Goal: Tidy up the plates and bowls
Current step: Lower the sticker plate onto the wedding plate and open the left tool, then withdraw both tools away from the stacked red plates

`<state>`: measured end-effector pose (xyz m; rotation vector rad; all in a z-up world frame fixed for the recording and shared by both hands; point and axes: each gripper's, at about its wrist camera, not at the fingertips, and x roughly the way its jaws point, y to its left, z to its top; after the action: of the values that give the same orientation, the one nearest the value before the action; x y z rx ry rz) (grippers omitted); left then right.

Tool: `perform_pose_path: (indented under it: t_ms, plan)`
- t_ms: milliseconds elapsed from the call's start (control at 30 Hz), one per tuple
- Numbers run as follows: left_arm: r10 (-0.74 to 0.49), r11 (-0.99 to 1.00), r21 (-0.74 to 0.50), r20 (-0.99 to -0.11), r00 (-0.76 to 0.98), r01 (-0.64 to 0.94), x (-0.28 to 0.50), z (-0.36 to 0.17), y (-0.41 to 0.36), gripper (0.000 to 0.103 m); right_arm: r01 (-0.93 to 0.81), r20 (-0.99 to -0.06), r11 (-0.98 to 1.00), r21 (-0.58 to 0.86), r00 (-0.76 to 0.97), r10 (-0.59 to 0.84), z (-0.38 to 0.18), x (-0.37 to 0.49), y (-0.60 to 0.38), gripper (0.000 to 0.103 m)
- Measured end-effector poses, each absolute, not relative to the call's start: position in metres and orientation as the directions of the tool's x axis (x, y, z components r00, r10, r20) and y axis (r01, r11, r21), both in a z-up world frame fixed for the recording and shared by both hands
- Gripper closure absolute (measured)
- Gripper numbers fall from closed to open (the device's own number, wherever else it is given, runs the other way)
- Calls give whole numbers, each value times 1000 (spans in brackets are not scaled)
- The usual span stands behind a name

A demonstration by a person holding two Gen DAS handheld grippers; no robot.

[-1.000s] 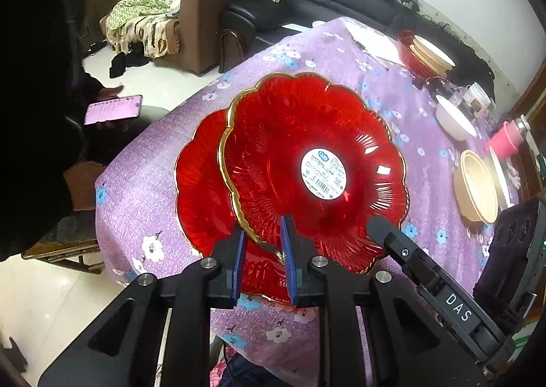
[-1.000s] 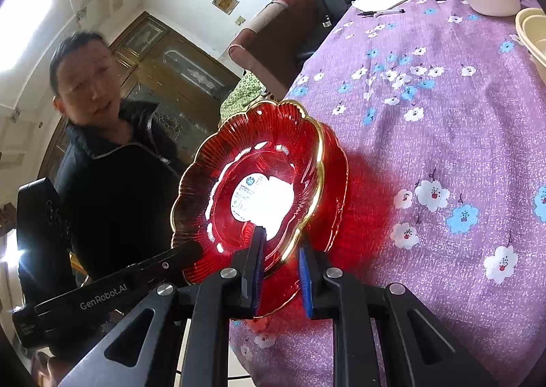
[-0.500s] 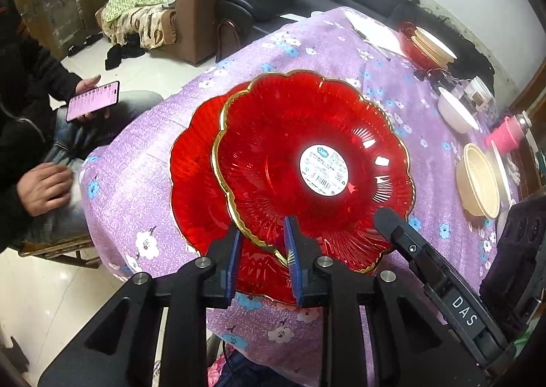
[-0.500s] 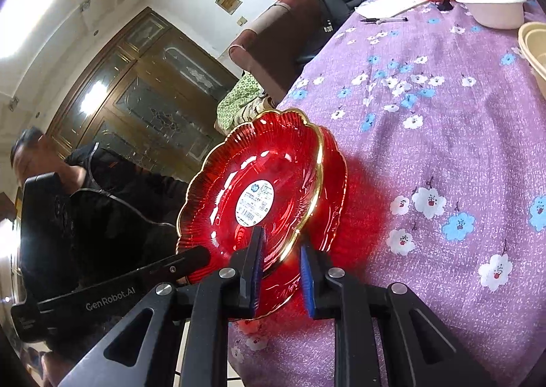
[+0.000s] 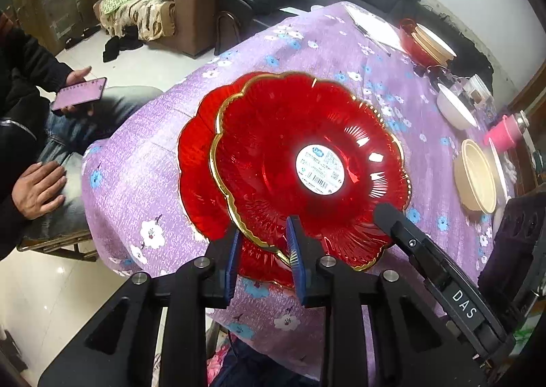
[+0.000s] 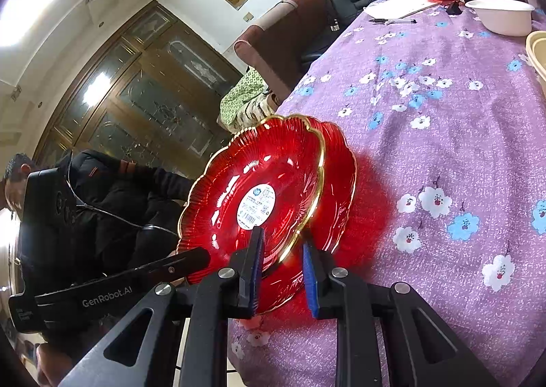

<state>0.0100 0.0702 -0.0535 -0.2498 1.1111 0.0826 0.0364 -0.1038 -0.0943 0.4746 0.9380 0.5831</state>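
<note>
A red scalloped plate with a gold rim and a white label [image 5: 307, 162] is held over a second red plate [image 5: 198, 182] that lies on the purple flowered tablecloth. The upper plate is offset to one side of the lower one. My left gripper [image 5: 262, 243] is shut on the upper plate's near rim. My right gripper [image 6: 281, 250] is shut on the same plate's rim [image 6: 259, 182] from the other side; the lower plate [image 6: 341, 189] shows behind it. Each gripper's finger shows in the other's view.
A cream bowl [image 5: 476, 175], a white bowl [image 5: 455, 107], a pink cup [image 5: 503, 134] and a red bowl stacked with cream plates [image 5: 426, 42] stand further along the table [image 6: 443, 134]. A seated person with a phone [image 5: 80, 93] is at the table's left end.
The upper plate has come lower and flatter over the lower plate, with both grippers still shut on its rim. The seated person has leaned down.
</note>
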Motion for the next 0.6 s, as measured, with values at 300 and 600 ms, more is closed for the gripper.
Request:
perform_pose_path:
  t_ms: [300, 600]
  plan:
    - [11, 966, -113, -880, 475, -232, 9, -40, 88, 71, -224, -597, 761, 609, 503, 625, -86, 46, -123, 77]
    - [7, 979, -97, -863, 505, -178, 6, -33, 71, 71, -152, -542, 761, 631, 615, 573, -75, 53, -163, 68]
